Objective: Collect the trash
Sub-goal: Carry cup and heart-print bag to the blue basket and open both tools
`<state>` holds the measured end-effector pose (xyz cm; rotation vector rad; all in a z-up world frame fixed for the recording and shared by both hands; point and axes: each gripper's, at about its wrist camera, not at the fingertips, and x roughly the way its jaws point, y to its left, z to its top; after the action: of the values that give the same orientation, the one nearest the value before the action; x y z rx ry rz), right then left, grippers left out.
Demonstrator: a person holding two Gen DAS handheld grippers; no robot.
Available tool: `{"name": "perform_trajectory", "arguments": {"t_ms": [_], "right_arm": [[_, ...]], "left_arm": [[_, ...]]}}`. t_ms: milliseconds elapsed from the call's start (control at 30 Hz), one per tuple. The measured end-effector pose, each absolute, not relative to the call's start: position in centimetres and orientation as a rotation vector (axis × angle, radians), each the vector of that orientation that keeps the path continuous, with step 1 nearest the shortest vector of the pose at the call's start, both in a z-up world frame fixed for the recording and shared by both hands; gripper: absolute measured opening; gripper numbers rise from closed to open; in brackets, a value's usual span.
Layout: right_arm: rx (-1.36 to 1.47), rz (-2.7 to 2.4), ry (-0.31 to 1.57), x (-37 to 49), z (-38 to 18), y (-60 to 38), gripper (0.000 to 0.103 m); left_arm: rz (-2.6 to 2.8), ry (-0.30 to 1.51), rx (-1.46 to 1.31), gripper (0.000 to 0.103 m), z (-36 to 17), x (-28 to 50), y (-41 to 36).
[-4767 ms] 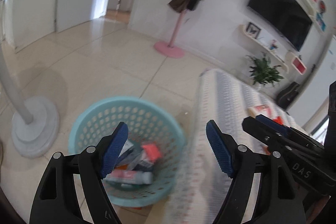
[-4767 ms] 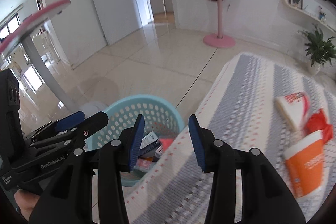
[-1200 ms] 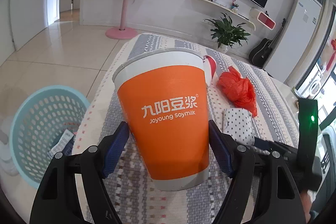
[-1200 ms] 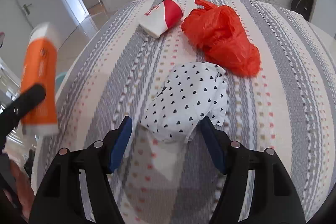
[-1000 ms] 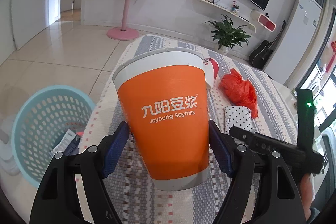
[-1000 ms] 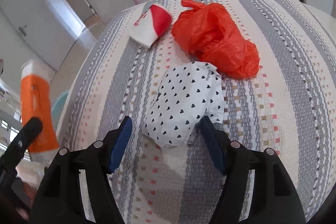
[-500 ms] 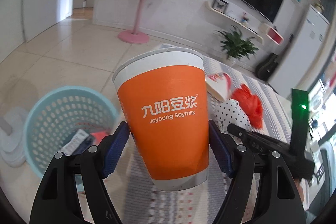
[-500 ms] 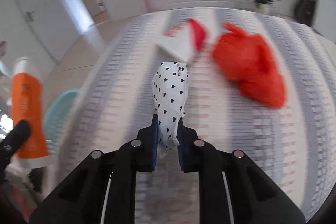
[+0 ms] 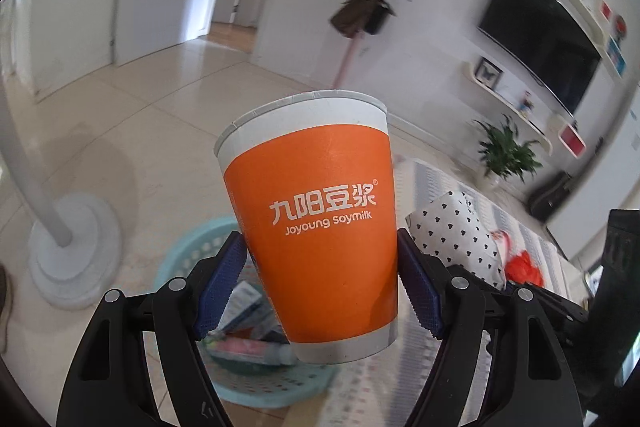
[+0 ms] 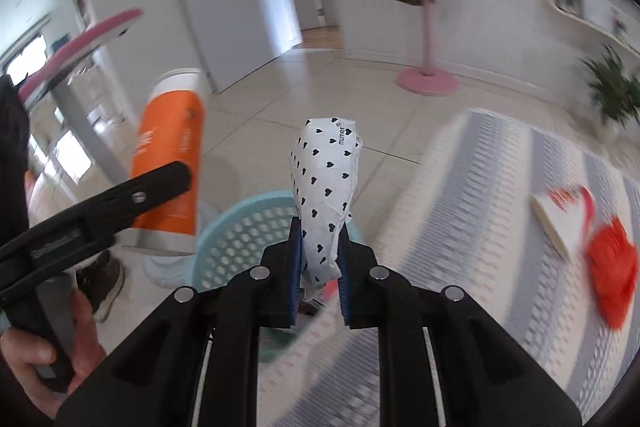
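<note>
My left gripper point(image 9: 320, 279) is shut on an orange and white paper soymilk cup point(image 9: 320, 227), held upright above the light blue perforated trash basket point(image 9: 188, 251); the cup also shows in the right wrist view point(image 10: 172, 155). My right gripper point(image 10: 320, 263) is shut on a white wrapper with black hearts point(image 10: 326, 179), held above the basket's rim point(image 10: 244, 227). The wrapper shows in the left wrist view point(image 9: 452, 227). The basket holds several discarded packets point(image 9: 248, 323).
A striped table point(image 10: 480, 267) carries a red plastic bag point(image 10: 612, 267) and a red and white paper cup point(image 10: 560, 215). A white lamp stand base point(image 9: 72, 251) is left of the basket. A pink coat stand point(image 10: 426, 79) is farther off.
Both grippers swung left from the table to above the basket. The right gripper closed on the heart-print wrapper and lifted it; the left kept its hold on the cup.
</note>
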<state>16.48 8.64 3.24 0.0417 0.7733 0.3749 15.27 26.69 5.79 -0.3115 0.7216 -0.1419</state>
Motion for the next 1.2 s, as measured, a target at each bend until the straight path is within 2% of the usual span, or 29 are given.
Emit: {"name": "perform_trajectory", "arguments": {"t_ms": [433, 533, 567, 600, 667, 967, 1200], "right_arm": [[0.002, 0.391, 0.997, 19.8, -4.4, 13.1, 0.014], [0.026, 0.404, 1.018, 20.2, -5.1, 13.2, 0.018], [0.03, 0.403, 1.019, 20.5, -5.1, 13.1, 0.023], [0.033, 0.401, 1.017, 20.6, -5.1, 12.9, 0.032], [0.047, 0.396, 1.01, 20.6, -4.8, 12.4, 0.042], [0.11, 0.382, 0.947, 19.0, -1.8, 7.3, 0.042], [0.121, 0.341, 0.833, 15.4, 3.4, 2.8, 0.042]], "left_arm": [[-0.09, 0.924, -0.411, 0.074, -4.2, 19.1, 31.0], [-0.084, 0.946, -0.424, 0.075, -5.1, 19.3, 31.3], [-0.082, 0.948, -0.427, 0.077, -5.2, 19.4, 31.5], [-0.076, 0.947, -0.425, 0.079, -5.1, 19.2, 31.5], [-0.058, 0.944, -0.408, 0.083, -4.7, 19.1, 31.3], [-0.112, 0.872, -0.381, 0.083, -1.1, 17.3, 29.5], [-0.226, 0.759, -0.341, 0.083, 4.7, 15.5, 23.9]]}}
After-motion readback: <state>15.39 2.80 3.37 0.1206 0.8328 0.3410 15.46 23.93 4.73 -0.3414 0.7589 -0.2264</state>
